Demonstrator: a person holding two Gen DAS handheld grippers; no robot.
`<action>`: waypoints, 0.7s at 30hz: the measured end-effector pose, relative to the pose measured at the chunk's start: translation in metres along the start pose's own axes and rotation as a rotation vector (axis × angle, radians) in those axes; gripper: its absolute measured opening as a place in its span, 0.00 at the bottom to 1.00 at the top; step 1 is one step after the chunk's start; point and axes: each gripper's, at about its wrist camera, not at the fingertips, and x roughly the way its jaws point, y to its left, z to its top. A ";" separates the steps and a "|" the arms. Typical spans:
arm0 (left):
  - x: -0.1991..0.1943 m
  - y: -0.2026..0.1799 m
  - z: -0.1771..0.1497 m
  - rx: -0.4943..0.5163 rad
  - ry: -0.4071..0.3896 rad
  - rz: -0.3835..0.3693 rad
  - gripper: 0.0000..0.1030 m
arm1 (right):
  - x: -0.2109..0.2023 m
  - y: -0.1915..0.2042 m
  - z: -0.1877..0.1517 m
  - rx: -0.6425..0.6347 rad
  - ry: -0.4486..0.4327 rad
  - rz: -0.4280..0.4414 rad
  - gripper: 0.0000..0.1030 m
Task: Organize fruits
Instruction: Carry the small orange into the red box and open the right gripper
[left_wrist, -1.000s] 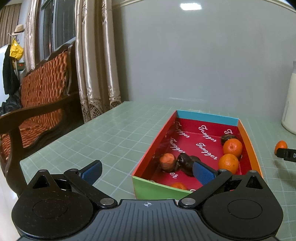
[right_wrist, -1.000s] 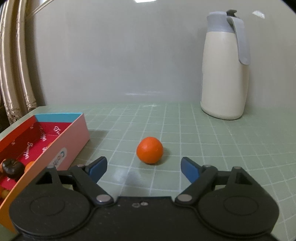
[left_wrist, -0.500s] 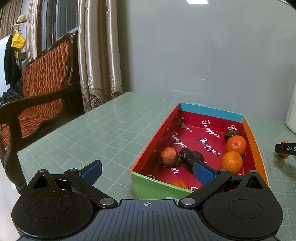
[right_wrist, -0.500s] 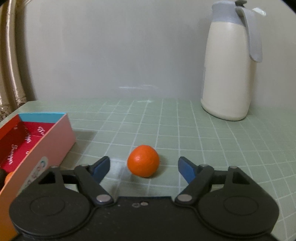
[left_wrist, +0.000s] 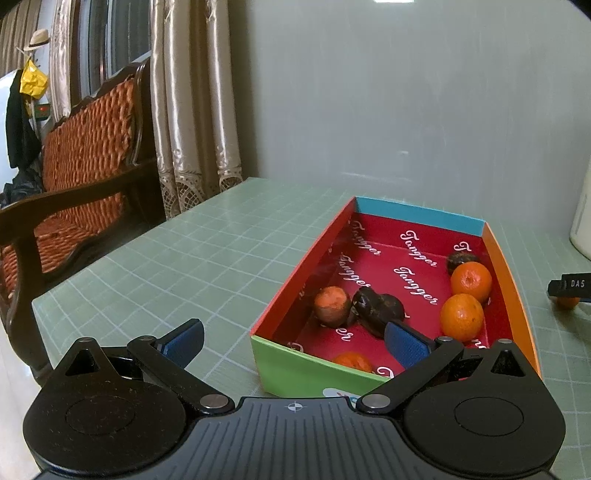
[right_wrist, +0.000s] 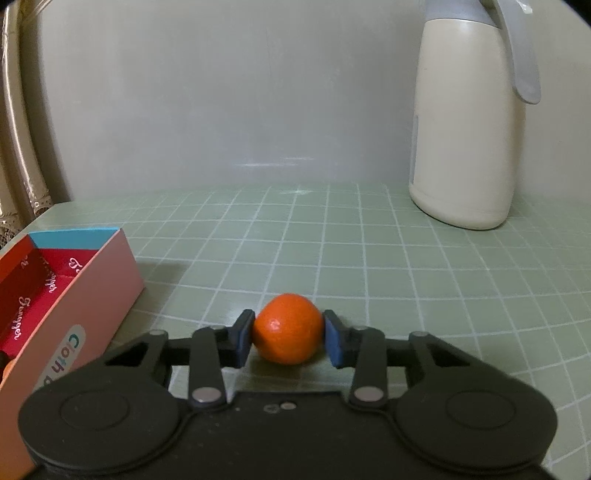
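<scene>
My right gripper (right_wrist: 288, 341) is shut on a small orange (right_wrist: 287, 328) that rests on the green grid table, both blue pads touching its sides. The open colourful box (right_wrist: 92, 280) stands just left of it. In the left wrist view the box (left_wrist: 306, 360) holds several oranges (left_wrist: 461, 316) and dark fruits (left_wrist: 380, 310). My left gripper (left_wrist: 293, 343) is open and empty, hovering over the box's near green end. The right gripper's finger and the held orange (left_wrist: 567, 302) show at the right edge.
A cream thermos jug (right_wrist: 469, 122) stands at the back right of the table, near the grey wall. A wooden chair with orange cushions (left_wrist: 77, 158) and curtains (left_wrist: 192, 110) stand beyond the table's left edge.
My right gripper moved forward around the orange and shut on it. My left gripper drifted slightly, staying open over the box.
</scene>
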 end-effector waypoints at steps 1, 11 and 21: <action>0.000 0.000 0.000 0.001 0.000 0.000 1.00 | -0.001 0.000 0.000 0.002 0.000 0.003 0.37; -0.002 0.009 0.000 -0.017 -0.010 0.021 1.00 | -0.017 0.001 -0.006 -0.020 -0.025 0.029 0.37; -0.010 0.042 -0.003 -0.072 -0.042 0.089 1.00 | -0.064 0.024 -0.011 -0.072 -0.126 0.106 0.37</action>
